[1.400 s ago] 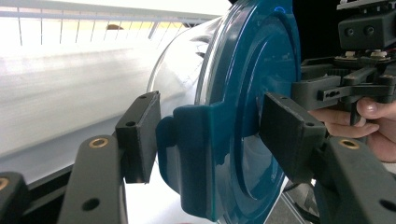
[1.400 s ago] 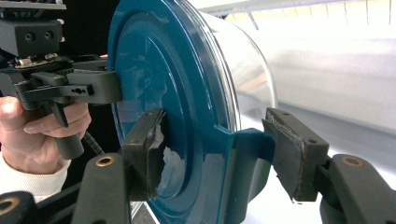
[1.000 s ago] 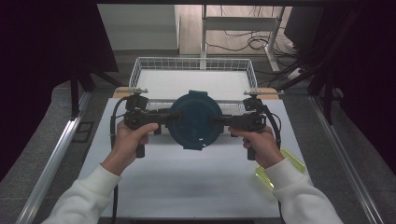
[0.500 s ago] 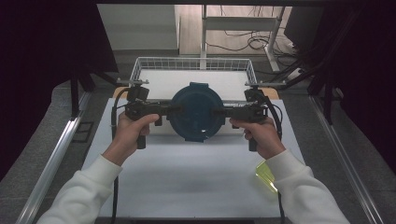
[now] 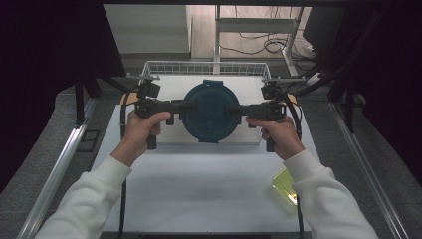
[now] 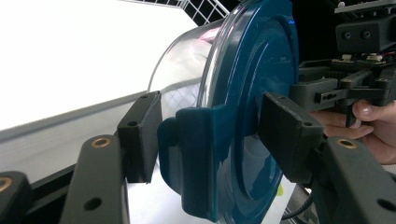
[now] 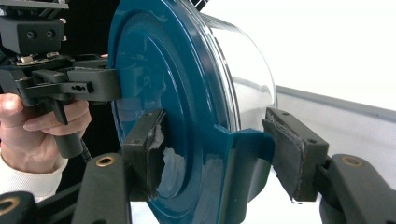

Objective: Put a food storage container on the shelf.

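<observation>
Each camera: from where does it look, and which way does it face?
High view: above the person's side, facing forward and down on the table; forearms, both hands, left gripper and right gripper hold the container.
Left gripper view: on that gripper, along its jaws to the lid clip; the other hand shows beyond.
Right gripper view: likewise, from the opposite side.
Shared: the blue lid.

I see the round container with the blue lid [image 5: 209, 112], carried between my left gripper [image 5: 180, 106] and right gripper [image 5: 238, 108], sitting farther up the table than a second ago, closer to the wire basket [image 5: 206, 68]. Both hands have advanced with it, and more of the yellow-green object [image 5: 285, 185] shows beside my right sleeve.
</observation>
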